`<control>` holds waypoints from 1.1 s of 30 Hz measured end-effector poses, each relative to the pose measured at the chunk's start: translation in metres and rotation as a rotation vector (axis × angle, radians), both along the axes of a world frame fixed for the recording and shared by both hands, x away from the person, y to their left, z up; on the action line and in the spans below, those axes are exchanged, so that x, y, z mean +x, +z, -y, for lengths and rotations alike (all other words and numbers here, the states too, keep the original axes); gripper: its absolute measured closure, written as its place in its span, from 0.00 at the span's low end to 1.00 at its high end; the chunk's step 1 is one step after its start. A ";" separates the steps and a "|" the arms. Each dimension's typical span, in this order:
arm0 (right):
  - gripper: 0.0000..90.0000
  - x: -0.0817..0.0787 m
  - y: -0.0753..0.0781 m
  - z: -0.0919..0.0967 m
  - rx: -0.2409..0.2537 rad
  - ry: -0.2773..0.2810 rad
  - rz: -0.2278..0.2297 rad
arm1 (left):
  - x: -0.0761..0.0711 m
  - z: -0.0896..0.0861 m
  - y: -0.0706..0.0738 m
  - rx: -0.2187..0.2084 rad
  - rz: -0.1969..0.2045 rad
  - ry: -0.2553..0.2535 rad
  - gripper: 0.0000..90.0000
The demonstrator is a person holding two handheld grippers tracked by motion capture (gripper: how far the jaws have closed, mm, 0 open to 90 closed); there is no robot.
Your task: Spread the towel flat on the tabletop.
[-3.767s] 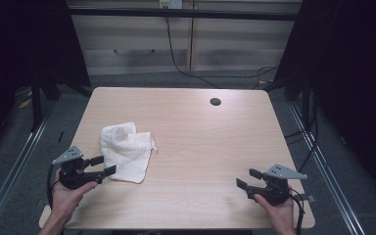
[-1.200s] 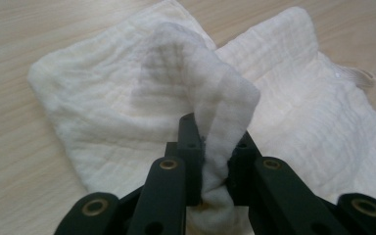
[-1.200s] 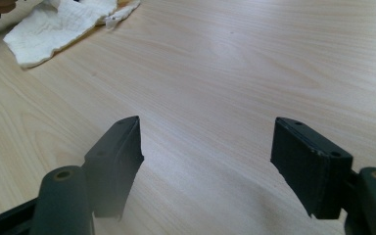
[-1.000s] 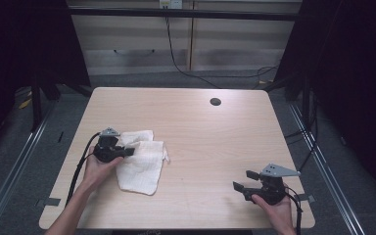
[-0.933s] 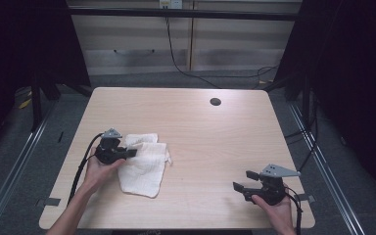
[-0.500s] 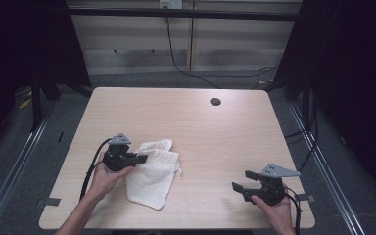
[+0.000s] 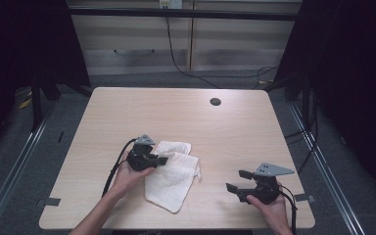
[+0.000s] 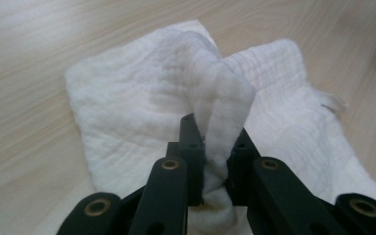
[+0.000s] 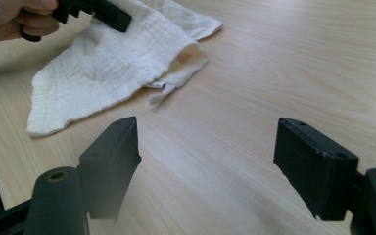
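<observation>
Pinching a bunched fold of the white cloth (image 8: 215, 105), my left gripper (image 8: 214, 147) had its jaws nearly together with the fabric squeezed between them. The cloth lay on the tabletop (image 7: 254, 132) toward my left side, crumpled and partly doubled over, its near corner spread flat. It looked to me like a thin, light weave, limp enough to sag from any hold and to drag along the wood rather than lift as one piece. I judged a hem or corner the better place to grip, since a pinch in the middle only gathers a peak. My right gripper (image 9: 205, 156) rested low near the tabletop's right edge, jaws wide apart and holding nothing, well apart from the cloth.
</observation>
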State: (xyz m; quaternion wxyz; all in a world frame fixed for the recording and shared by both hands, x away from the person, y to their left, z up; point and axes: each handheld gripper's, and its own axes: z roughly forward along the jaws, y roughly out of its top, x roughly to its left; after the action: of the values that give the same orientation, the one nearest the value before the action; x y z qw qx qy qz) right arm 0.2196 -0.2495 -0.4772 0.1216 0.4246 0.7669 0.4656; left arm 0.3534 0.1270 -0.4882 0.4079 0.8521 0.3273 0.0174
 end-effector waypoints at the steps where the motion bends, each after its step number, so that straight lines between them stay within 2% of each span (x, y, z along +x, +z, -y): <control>1: 0.28 0.000 0.000 -0.002 -0.006 0.008 -0.001 | 0.000 0.000 0.000 0.000 0.000 0.000 0.91; 5: 0.28 0.002 0.000 -0.014 -0.022 0.039 -0.007 | 0.002 0.005 -0.007 0.021 -0.017 -0.012 0.86; 7: 0.28 0.005 0.000 -0.028 -0.014 0.083 -0.024 | 0.002 0.006 -0.007 0.019 -0.018 -0.013 0.76; 8: 0.28 0.005 0.000 -0.028 -0.014 0.083 -0.024 | 0.002 0.005 -0.006 0.015 -0.021 -0.012 0.76; 9: 0.36 0.009 0.001 -0.039 0.008 0.132 -0.037 | 0.000 0.002 -0.002 -0.001 -0.017 -0.015 0.68; 10: 0.36 0.009 0.001 -0.039 0.008 0.132 -0.037 | 0.000 0.002 -0.002 -0.001 -0.017 -0.015 0.65; 11: 0.36 0.011 0.004 -0.053 0.003 0.165 -0.027 | -0.003 -0.002 0.005 -0.003 0.013 -0.011 0.62; 13: 0.38 0.015 0.008 -0.066 0.009 0.206 -0.029 | -0.008 -0.010 0.013 -0.017 0.033 -0.014 0.57; 14: 0.39 0.016 0.010 -0.072 0.007 0.227 -0.032 | -0.008 -0.010 0.013 -0.017 0.033 -0.014 0.54; 15: 0.39 0.016 0.010 -0.072 0.007 0.227 -0.032 | -0.011 -0.015 0.017 -0.021 0.037 -0.007 0.54; 17: 0.42 0.019 0.012 -0.085 0.009 0.261 -0.047 | -0.018 -0.025 0.022 -0.021 0.047 -0.002 0.48; 18: 0.45 0.021 0.011 -0.098 -0.006 0.317 -0.068 | -0.023 -0.031 0.023 -0.027 0.051 0.007 0.44; 19: 0.45 0.021 0.011 -0.098 -0.006 0.317 -0.068 | -0.026 -0.035 0.023 -0.035 0.051 0.014 0.44; 20: 0.47 0.020 0.007 -0.108 -0.020 0.359 -0.074 | -0.031 -0.041 0.021 -0.055 0.042 0.020 0.44; 21: 0.47 0.020 0.007 -0.108 -0.020 0.359 -0.074 | -0.033 -0.045 0.019 -0.067 0.034 0.023 0.44; 22: 0.52 0.019 0.003 -0.116 -0.015 0.384 -0.085 | -0.039 -0.050 0.015 -0.048 0.039 0.027 0.46; 23: 0.52 0.018 0.001 -0.120 -0.015 0.404 -0.090 | -0.042 -0.052 0.014 -0.027 0.058 0.026 0.47; 24: 0.52 0.018 -0.002 -0.124 -0.013 0.422 -0.101 | -0.044 -0.055 0.013 -0.036 0.080 0.035 0.47; 25: 0.55 0.017 -0.003 -0.127 -0.006 0.436 -0.107 | -0.044 -0.055 0.013 -0.036 0.080 0.035 0.48; 26: 0.60 0.016 -0.006 -0.130 -0.006 0.454 -0.108 | -0.046 -0.058 0.009 -0.055 0.079 0.076 0.49; 27: 0.63 0.015 -0.007 -0.132 -0.015 0.473 -0.104 | -0.046 -0.059 0.008 -0.036 0.091 0.079 0.49; 28: 0.66 0.013 -0.009 -0.135 -0.024 0.496 -0.099 | -0.046 -0.059 0.008 -0.036 0.091 0.079 0.49; 29: 0.66 0.013 -0.009 -0.135 -0.024 0.496 -0.099 | -0.046 -0.058 0.007 -0.026 0.096 0.078 0.49; 31: 0.70 0.011 -0.010 -0.137 -0.032 0.516 -0.093 | -0.044 -0.059 0.006 -0.073 0.076 0.060 0.51; 32: 0.71 0.011 -0.010 -0.138 -0.040 0.529 -0.098 | -0.044 -0.058 0.006 -0.063 0.085 0.054 0.51; 33: 0.71 0.010 -0.009 -0.138 -0.050 0.532 -0.098 | -0.046 -0.056 0.006 -0.034 0.113 0.043 0.51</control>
State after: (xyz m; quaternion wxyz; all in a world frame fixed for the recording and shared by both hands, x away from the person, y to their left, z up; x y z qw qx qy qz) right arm 0.2299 -0.1111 -0.4865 -0.0318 0.2270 0.8677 0.4412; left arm 0.3075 0.1833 -0.4825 0.4397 0.8354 0.3225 0.0687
